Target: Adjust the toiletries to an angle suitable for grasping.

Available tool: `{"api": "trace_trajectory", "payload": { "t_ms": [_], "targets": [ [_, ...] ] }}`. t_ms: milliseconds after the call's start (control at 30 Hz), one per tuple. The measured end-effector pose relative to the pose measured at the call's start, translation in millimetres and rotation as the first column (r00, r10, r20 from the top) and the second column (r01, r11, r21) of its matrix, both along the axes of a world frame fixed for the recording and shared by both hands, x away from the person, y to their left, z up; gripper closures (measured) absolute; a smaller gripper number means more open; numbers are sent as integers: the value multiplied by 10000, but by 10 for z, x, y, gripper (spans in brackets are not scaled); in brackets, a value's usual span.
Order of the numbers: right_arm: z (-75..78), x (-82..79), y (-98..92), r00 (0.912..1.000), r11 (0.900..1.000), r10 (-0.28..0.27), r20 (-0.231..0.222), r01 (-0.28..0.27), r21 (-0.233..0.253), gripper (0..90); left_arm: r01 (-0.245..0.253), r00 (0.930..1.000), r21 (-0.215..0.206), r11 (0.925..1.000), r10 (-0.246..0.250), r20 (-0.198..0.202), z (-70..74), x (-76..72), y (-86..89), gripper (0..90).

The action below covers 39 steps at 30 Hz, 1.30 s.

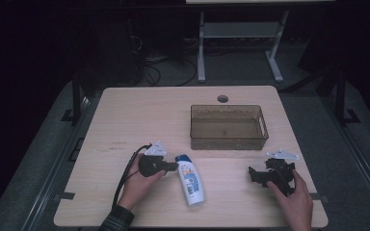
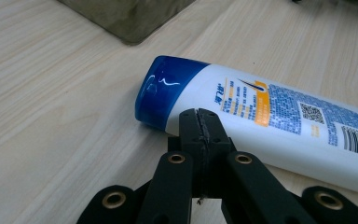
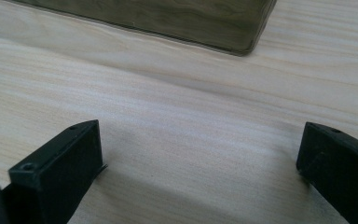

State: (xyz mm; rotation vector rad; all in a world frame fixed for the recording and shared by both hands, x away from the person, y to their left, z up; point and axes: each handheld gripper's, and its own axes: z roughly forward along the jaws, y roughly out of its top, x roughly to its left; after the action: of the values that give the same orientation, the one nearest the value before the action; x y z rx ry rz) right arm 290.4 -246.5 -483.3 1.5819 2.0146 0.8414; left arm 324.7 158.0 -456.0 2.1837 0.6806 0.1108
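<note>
Nearest the high view's lens, at the bottom edge, two hands enter, each holding a gripper. The left gripper sits lower centre-left, its jaws pressed together with nothing between them; its own view confirms the tips meet in a closed seam just beside the bottle. The right gripper sits lower right, jaws spread wide over bare table, gripping nothing.

The bottle lies flat at lower centre, white body, blue cap. Its long axis runs roughly up-frame, cap at the upper end, tilted slightly left. The closed left tips point at its neck, just below the cap; contact cannot be confirmed. The right gripper stands well apart from it.

The bin sits upper centre-right, apparently empty. Judgement: the left gripper is the nearer; it must open before any grasp across the body.
</note>
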Motion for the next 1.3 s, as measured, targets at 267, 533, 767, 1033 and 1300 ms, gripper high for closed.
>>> {"api": "trace_trajectory", "payload": {
  "t_ms": [267,533,767,1033,1300],
  "targets": [
    [0,0,0,10000,10000,1,-2,-1,-3,0,188,9998,15,9998,-188,54,25,45,-128,900],
    [0,0,0,10000,10000,2,-2,-2,-4,0,355,9994,-70,9993,-355,23,21,74,-241,900],
    [0,0,0,10000,10000,2,2,-2,0,0,527,9986,-199,9984,-526,27,84,8,-247,900],
    [0,0,0,10000,10000,0,-1,0,-4,0,1194,9928,-483,9917,-1191,93,236,-134,-393,899],
    [0,0,0,10000,10000,1,0,-1,1,0,1885,9821,-545,9806,-1883,81,281,-248,-605,895]
  ]
}}
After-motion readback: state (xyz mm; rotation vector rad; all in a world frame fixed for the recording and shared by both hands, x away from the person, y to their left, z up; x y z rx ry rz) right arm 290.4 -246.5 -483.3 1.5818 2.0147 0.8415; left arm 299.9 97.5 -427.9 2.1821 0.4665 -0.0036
